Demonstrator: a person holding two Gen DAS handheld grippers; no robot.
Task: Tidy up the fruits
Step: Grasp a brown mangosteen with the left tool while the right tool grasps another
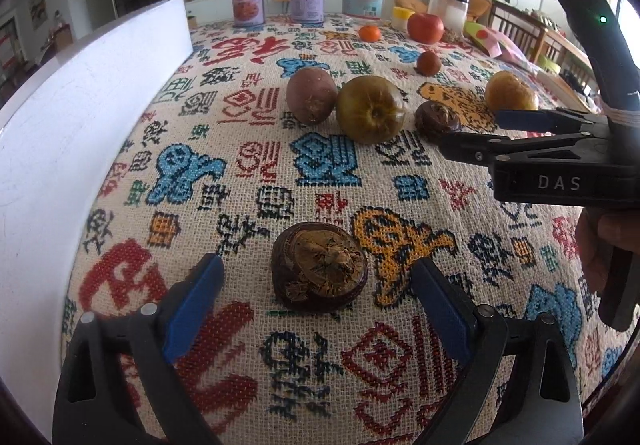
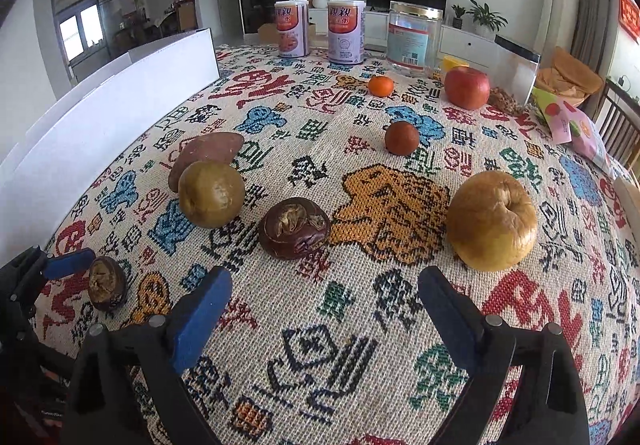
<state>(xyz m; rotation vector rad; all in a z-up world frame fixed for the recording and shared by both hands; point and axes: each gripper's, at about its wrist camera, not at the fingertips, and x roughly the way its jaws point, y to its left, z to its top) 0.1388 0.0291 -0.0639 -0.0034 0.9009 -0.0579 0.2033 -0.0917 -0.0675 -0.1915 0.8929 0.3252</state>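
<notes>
A dark brown mangosteen [image 1: 316, 285] lies on the patterned tablecloth [image 1: 248, 173] between the blue pads of my left gripper [image 1: 318, 267], which stands open with gaps on both sides. My right gripper [image 2: 324, 281] is open and empty; a second mangosteen [image 2: 294, 229] lies just ahead of its tips. In a row stand a sweet potato [image 2: 208, 153], a green-brown round fruit [image 2: 211, 193] and a wrinkled yellow fruit [image 2: 491, 221]. Farther back are a small red-brown fruit [image 2: 402, 138], a tangerine [image 2: 380, 85] and a red apple [image 2: 467, 88].
A white box wall [image 1: 80, 105] runs along the left. Two cans [image 2: 292, 29], a clear jar [image 2: 414, 37] and a plastic container [image 2: 516, 69] line the far edge. A snack bag [image 2: 568, 121] lies at the right, near wooden chairs.
</notes>
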